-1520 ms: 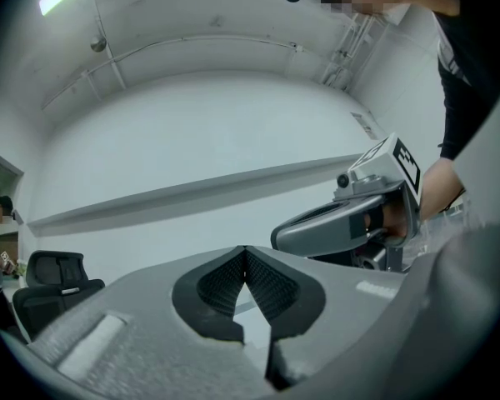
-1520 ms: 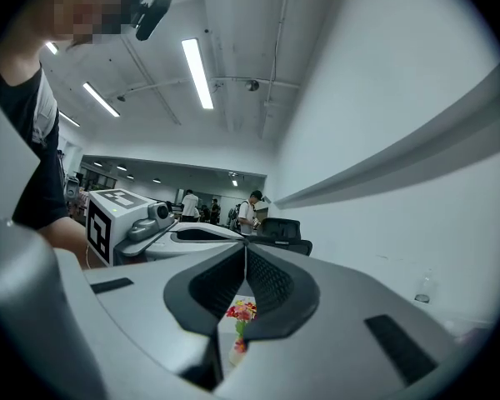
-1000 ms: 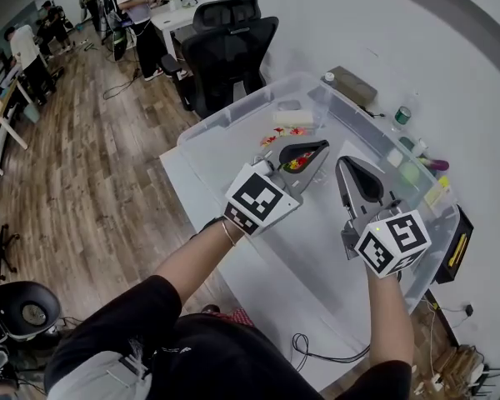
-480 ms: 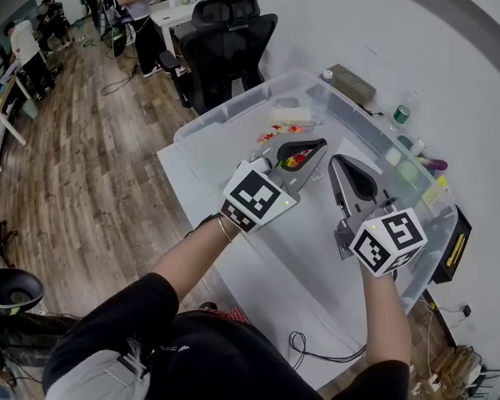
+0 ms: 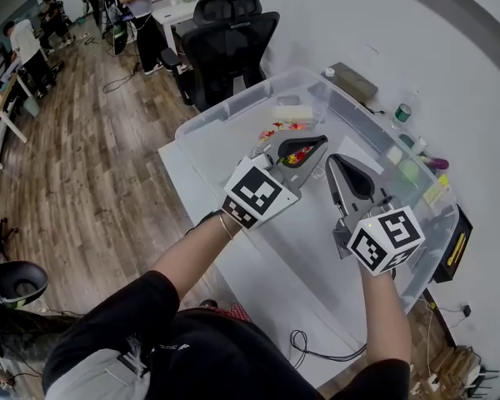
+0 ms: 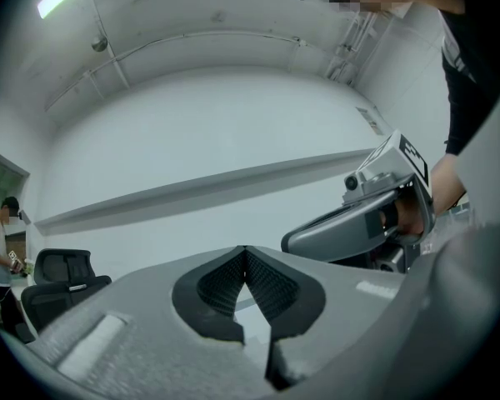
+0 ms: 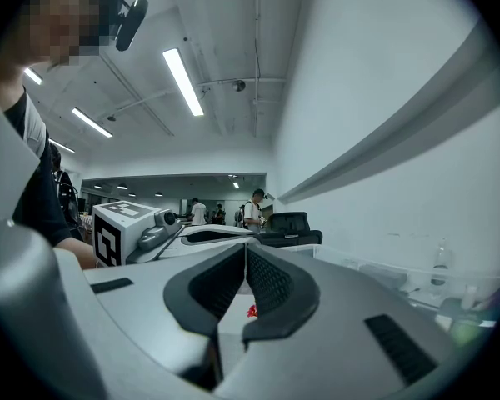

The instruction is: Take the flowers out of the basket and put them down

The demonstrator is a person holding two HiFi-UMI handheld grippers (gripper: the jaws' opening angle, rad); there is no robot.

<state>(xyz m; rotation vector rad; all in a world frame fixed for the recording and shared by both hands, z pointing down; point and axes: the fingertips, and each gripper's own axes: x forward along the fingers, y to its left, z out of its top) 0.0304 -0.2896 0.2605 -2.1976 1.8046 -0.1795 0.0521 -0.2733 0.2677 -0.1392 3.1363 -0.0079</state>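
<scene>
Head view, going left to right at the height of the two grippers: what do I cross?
Wooden floor → left gripper → right gripper → black object with a yellow stripe.

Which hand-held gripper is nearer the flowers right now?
The left hand-held gripper: in the head view its jaws overlap the red and yellow flowers, while the right hand-held gripper sits off to their right.

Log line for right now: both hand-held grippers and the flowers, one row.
left hand-held gripper: shut, empty | right hand-held gripper: shut, empty | both: held over clear bin | flowers: lying in bin, not gripped
</scene>
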